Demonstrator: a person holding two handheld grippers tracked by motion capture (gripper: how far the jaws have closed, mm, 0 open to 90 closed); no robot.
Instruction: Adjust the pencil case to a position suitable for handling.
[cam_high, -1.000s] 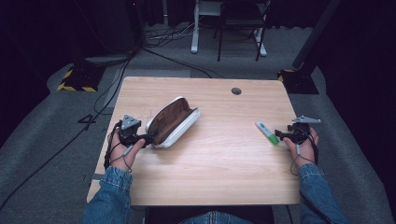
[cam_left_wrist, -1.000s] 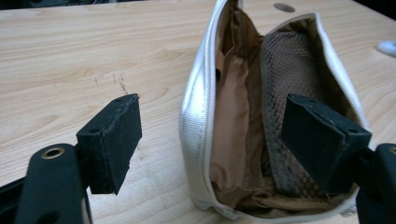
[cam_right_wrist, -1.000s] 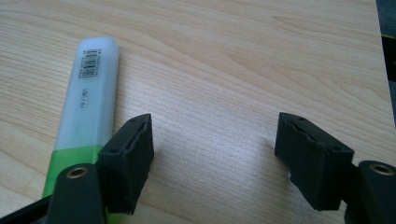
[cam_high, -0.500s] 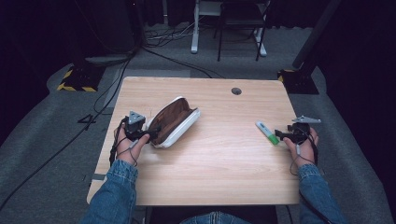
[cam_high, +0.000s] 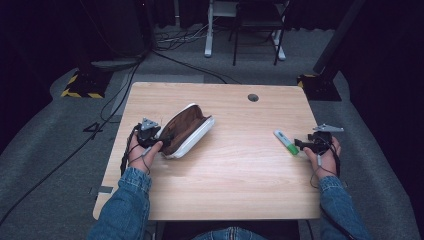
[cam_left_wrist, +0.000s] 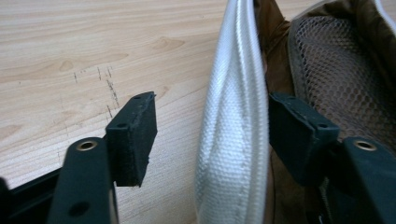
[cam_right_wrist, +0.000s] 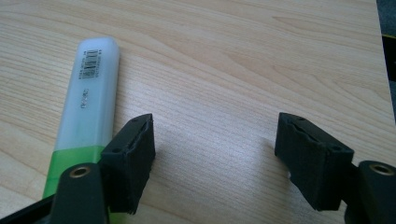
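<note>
The left claw (cam_left_wrist: 210, 140) has just been closing around the white rim of the open pencil case (cam_high: 186, 131), lying left of centre on the counter (cam_high: 240, 195), though one pad is not yet pressing. The soft rim could be buckling or slipping free. The right claw (cam_right_wrist: 215, 154) is gaping empty, the highlighter (cam_right_wrist: 88, 112) at its ten o'clock outside the jaws, so closing now would miss it.

Both forearms, in denim sleeves, are stretched forward from the near edge, well apart. The left gripper (cam_high: 161, 138) is held level, pointing right; its jaws have just been closing, with a rim between them, one pad seemingly against it, the other clear. The right gripper (cam_high: 299, 144) is held low, pointing left, its jaws parted wide with nothing between them.
</note>
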